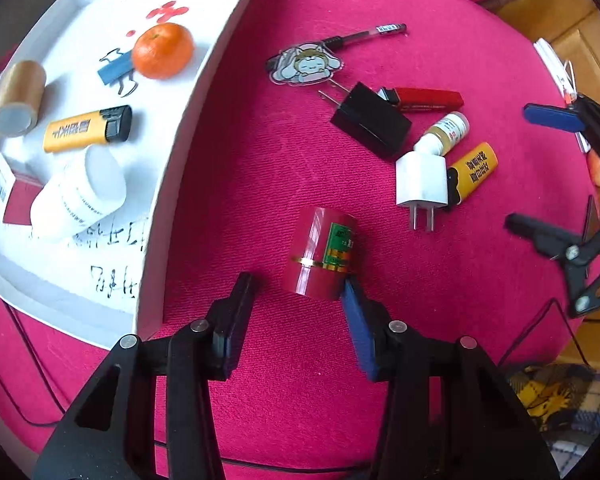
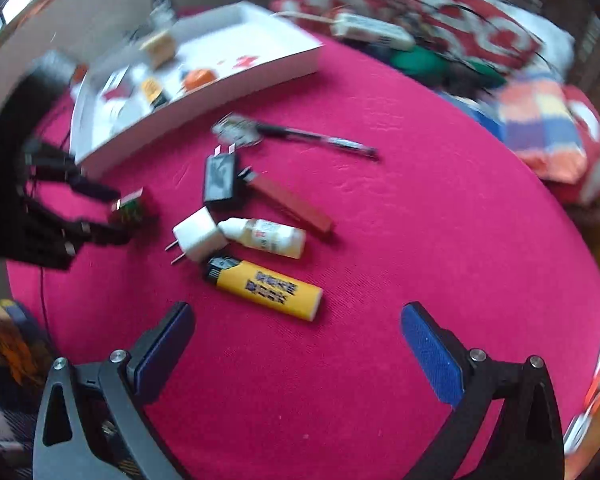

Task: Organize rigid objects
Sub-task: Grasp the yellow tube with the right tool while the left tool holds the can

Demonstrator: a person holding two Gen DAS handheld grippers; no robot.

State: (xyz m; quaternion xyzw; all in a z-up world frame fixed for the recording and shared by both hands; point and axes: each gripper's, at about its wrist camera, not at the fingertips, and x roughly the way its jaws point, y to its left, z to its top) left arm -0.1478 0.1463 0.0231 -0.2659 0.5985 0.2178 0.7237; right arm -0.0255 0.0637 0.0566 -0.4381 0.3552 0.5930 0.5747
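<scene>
Here, red canister [image 1: 322, 256]: your left gripper [image 1: 300, 294] is unclenched, one pad touching; centre it, then squeeze. Right gripper [image 2: 296, 330] released.

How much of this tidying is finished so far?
Roughly half. The white tray already holds an orange, a yellow lighter and a white bottle. The left gripper is at the red canister, not yet gripping it. The chargers, pen and another lighter remain on the cloth.

Magenta cloth [image 1: 284, 168] — patchwork blanket [image 2: 548, 128], plaid fabric [image 1: 560, 396] at edges
</scene>
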